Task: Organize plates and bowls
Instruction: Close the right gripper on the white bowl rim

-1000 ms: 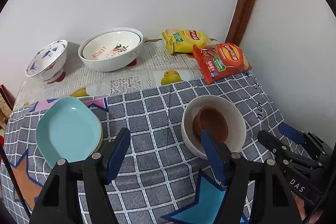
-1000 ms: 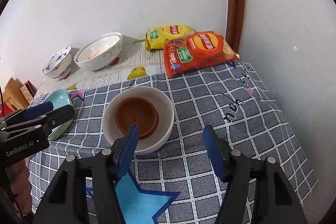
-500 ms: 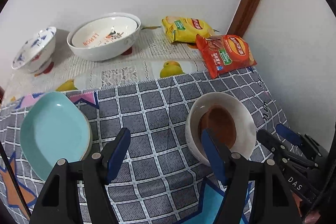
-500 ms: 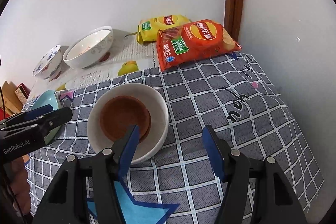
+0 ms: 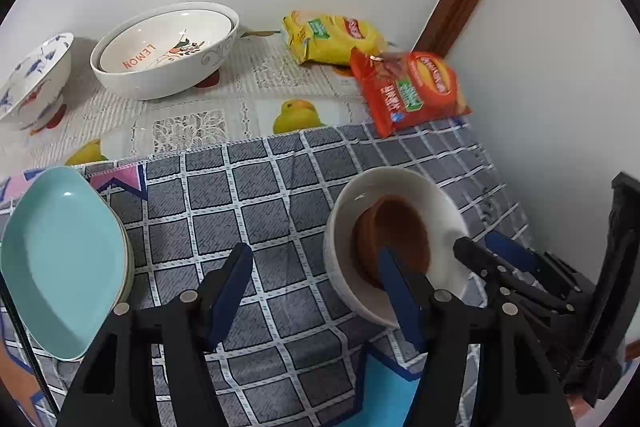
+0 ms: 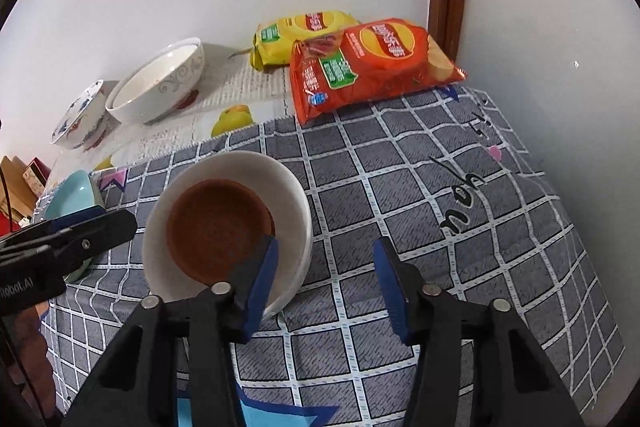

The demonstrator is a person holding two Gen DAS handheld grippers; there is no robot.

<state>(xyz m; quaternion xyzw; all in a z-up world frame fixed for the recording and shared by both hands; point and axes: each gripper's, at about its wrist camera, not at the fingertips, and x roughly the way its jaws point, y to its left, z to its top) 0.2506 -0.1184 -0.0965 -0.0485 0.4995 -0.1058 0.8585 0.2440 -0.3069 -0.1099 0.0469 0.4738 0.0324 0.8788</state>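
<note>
Both grippers tilt steeply downward, side by side. The left gripper (image 5: 316,277) has its jaws apart, and they have just been closing a little, the right-hand finger dipping inside a bowl's rim, the other finger clear. The right gripper (image 6: 326,277) has just been narrowing its jaws too, its left finger inside that rim, nothing clamped.

Worktop (image 5: 280,227): near centre, a small dish (image 5: 394,239) sits inside a bowl (image 5: 448,211); a shallow dish (image 5: 60,259) lies well apart to its left. Behind, by the wall, left to right: a footed bowl (image 5: 36,75), two nested bowls (image 5: 160,67), and two crisp bags (image 5: 408,87), one partly overlapping the other.
</note>
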